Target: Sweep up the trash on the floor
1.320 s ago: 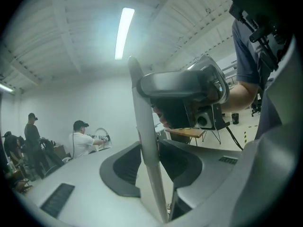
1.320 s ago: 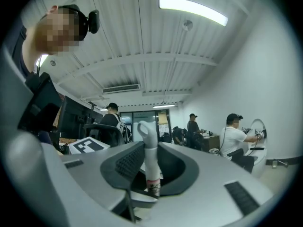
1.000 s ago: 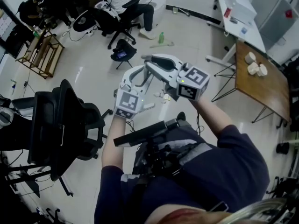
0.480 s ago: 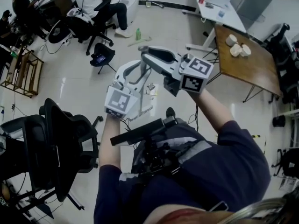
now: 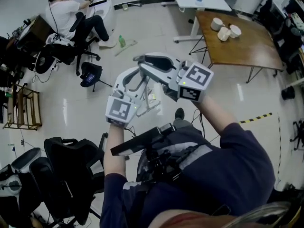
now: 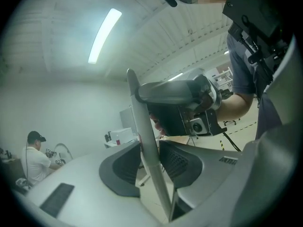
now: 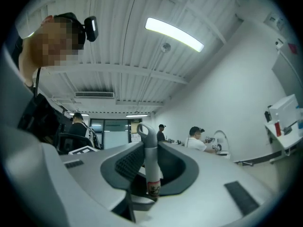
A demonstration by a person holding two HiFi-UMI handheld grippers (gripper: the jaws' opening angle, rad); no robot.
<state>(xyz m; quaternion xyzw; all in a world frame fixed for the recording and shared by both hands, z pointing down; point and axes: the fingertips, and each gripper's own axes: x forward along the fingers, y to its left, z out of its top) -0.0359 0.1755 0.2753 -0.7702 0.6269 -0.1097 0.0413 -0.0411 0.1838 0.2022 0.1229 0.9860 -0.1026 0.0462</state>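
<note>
My left gripper is raised in front of me, a long grey handle upright between its pads; its jaws are closing on it. A white toothed dustpan edge hangs just below the two grippers. My right gripper crosses above the left one, shut on a grey handle with a hanging loop and a red label. On the floor far ahead lie a green bottle and a pale flat scrap.
A wooden table with white cups stands at the upper right, a white desk behind it. Black office chairs crowd the lower left. A seated person and a small black stool are at the upper left. Striped tape marks the floor.
Both grippers have swung together with their handles. The floor has slid across the head view: the seated person and bottle now sit upper left, the wooden table top right.
</note>
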